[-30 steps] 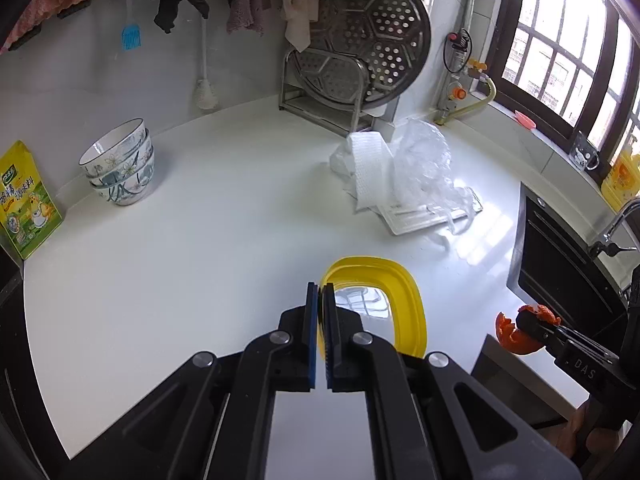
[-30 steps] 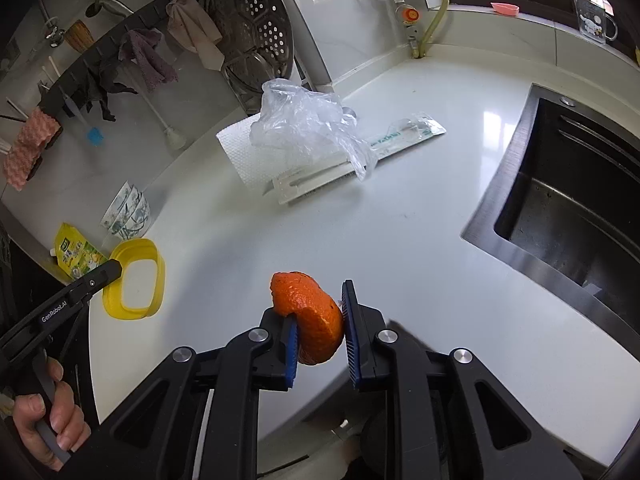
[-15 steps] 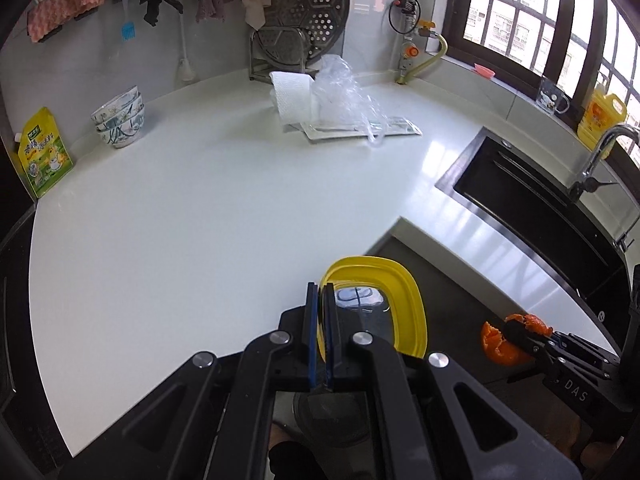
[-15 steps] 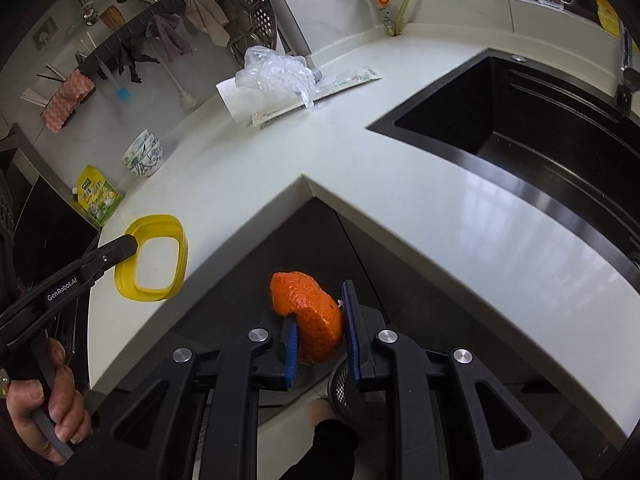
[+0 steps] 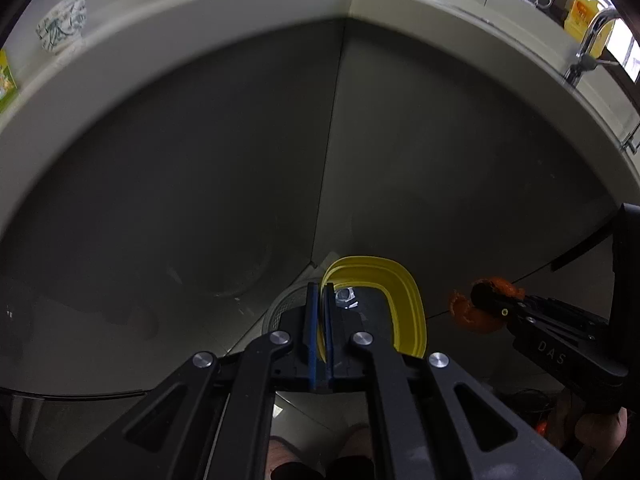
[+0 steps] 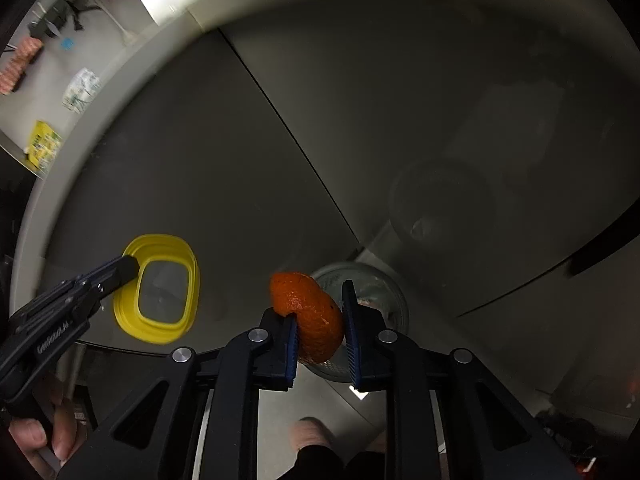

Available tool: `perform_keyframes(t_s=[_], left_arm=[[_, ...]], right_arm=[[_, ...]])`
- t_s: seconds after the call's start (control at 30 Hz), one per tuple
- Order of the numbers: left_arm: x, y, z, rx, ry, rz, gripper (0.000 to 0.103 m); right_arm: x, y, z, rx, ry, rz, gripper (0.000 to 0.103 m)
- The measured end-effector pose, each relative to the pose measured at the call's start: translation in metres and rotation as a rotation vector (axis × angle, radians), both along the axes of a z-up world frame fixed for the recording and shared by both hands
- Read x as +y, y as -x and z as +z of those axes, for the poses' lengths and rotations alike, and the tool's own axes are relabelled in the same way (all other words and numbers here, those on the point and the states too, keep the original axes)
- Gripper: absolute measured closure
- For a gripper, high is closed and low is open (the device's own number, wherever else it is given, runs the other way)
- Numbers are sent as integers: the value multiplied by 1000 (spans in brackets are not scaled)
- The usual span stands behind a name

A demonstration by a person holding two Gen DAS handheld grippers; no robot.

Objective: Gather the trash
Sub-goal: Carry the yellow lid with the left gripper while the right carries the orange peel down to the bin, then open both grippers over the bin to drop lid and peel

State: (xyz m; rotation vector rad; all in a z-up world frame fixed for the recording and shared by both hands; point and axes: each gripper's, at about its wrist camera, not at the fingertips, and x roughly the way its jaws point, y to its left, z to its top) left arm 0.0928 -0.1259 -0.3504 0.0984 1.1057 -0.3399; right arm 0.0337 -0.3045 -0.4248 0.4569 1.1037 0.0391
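Note:
My left gripper [image 5: 320, 292] is shut on the rim of a yellow plastic lid [image 5: 404, 300] and holds it below the counter edge; the right wrist view shows the same gripper [image 6: 130, 266] and lid [image 6: 160, 292] at the left. My right gripper [image 6: 318, 316] is shut on a piece of orange peel [image 6: 312, 312], which hangs just above a round mesh waste bin [image 6: 384, 304] on the floor. From the left wrist view the peel [image 5: 476, 308] and right gripper [image 5: 486, 294] sit at the right, and the bin [image 5: 280, 308] lies under my fingers.
Grey cabinet doors [image 5: 200, 160] meet in an inner corner ahead, under the pale counter edge [image 5: 280, 4]. Bowls [image 5: 62, 24] and a yellow packet [image 6: 42, 146] stand up on the counter. A person's feet [image 6: 312, 432] are on the floor tiles below.
Both grippers have dropped from above the counter to below its edge, in front of the cabinet corner. The lid and the peel stay gripped, and the bin has come into view.

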Motion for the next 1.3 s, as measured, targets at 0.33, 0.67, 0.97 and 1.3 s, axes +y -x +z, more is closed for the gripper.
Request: perform_keyframes(t_s=[0.33,0.67,0.97,1.3], left_arm=[[-4,-16,-158,90,-77,-17,99],[9,-27,-188,90,-87,34,79],[10,-30,-187,89,-97,59,73],[13,-28,-172,89,-109,64,71]], right_arm=[[25,-33,-163,107,-59,-1,84],[27,-51,-198,129,-66,-21,74],[27,-59,-190,134,-43,8,66],[24,-46,-182,173,-48,-13,66]])
